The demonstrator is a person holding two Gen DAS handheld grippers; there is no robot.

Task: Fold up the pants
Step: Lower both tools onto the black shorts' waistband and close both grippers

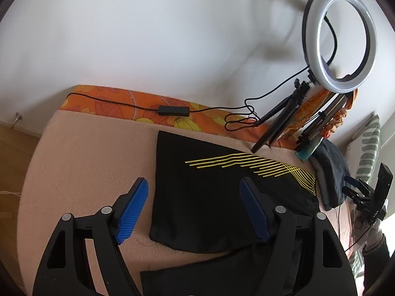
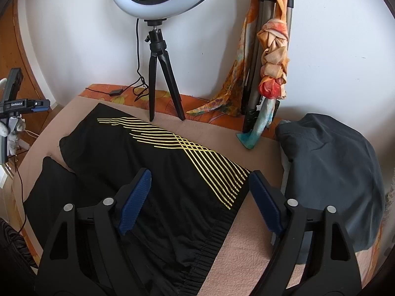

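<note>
Black pants [image 1: 205, 197] with yellow stripes lie flat on a beige blanket [image 1: 86, 160]. In the left wrist view my left gripper [image 1: 195, 207] hovers open over the leg end. One blue pad [image 1: 133, 212] stands over the blanket and the other over the cloth, with the hem edge between them. In the right wrist view my right gripper [image 2: 200, 202] is open above the waist end of the pants [image 2: 160, 172]. Its left pad [image 2: 135, 202] is over the fabric and its right pad over the blanket beside the ribbed waistband [image 2: 212, 244]. Neither gripper holds anything.
A ring light [image 2: 158, 7] on a small black tripod [image 2: 160, 79] stands at the back by the white wall, its cable [image 1: 172, 111] trailing over an orange floral sheet. A scarf-draped tripod [image 2: 271, 56] leans beside it. A dark grey garment pile [image 2: 330, 172] lies to the right.
</note>
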